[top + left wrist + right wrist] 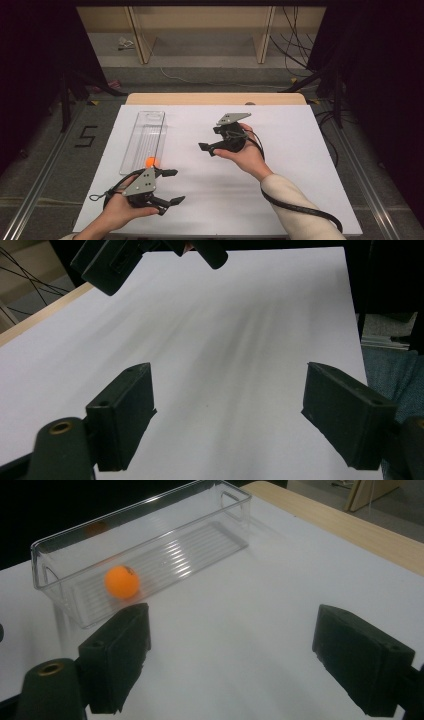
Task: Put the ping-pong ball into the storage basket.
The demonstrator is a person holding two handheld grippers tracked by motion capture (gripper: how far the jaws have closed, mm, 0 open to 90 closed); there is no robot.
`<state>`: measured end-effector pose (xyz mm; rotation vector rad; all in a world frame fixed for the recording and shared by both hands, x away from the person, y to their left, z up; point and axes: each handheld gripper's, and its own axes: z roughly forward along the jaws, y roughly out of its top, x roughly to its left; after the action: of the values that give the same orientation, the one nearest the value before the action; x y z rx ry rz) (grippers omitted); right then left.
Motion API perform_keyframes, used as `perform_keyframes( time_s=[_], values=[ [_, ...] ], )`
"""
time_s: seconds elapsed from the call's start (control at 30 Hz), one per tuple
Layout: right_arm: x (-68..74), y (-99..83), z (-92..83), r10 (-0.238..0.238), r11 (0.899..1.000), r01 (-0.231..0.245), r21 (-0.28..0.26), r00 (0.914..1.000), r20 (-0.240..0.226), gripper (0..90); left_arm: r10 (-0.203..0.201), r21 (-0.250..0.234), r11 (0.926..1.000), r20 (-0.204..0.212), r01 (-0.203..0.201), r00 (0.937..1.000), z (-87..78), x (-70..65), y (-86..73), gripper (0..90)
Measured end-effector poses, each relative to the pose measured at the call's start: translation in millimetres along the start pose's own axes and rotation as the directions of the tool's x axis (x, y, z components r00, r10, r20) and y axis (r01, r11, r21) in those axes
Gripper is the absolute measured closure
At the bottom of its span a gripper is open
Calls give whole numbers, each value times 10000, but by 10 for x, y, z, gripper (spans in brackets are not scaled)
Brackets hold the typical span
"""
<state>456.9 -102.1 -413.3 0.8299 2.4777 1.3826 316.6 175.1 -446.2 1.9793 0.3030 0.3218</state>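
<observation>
Close to me, my left gripper [170, 186] hangs over the white sheet [280, 200] with its jaws wide apart and nothing between them. A bit farther off, my right gripper [206, 148] is the same — jaws apart, holding nothing, and pointing at the bin. The orange ball [121, 581] sits inside the clear bin [150, 527], at its near end, just beside the left gripper. I think the ball is already dropped in — or about to be picked out. Next I would reach down into the bin, slow and straight.
</observation>
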Motion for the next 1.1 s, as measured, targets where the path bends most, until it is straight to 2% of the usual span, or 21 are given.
perform_keyframes(
  time_s=[0.8,1.1],
  values=[
    [-120,-321,-492,517,9979,-495,-411,9971,561,165,-7,10,10000,-96,8,10000,-11,10,1,201],
    [-130,-455,-675,586,9972,-548,-514,9954,753,165,5,-15,10000,-115,-5,9999,-15,12,3,202]
  ],
)
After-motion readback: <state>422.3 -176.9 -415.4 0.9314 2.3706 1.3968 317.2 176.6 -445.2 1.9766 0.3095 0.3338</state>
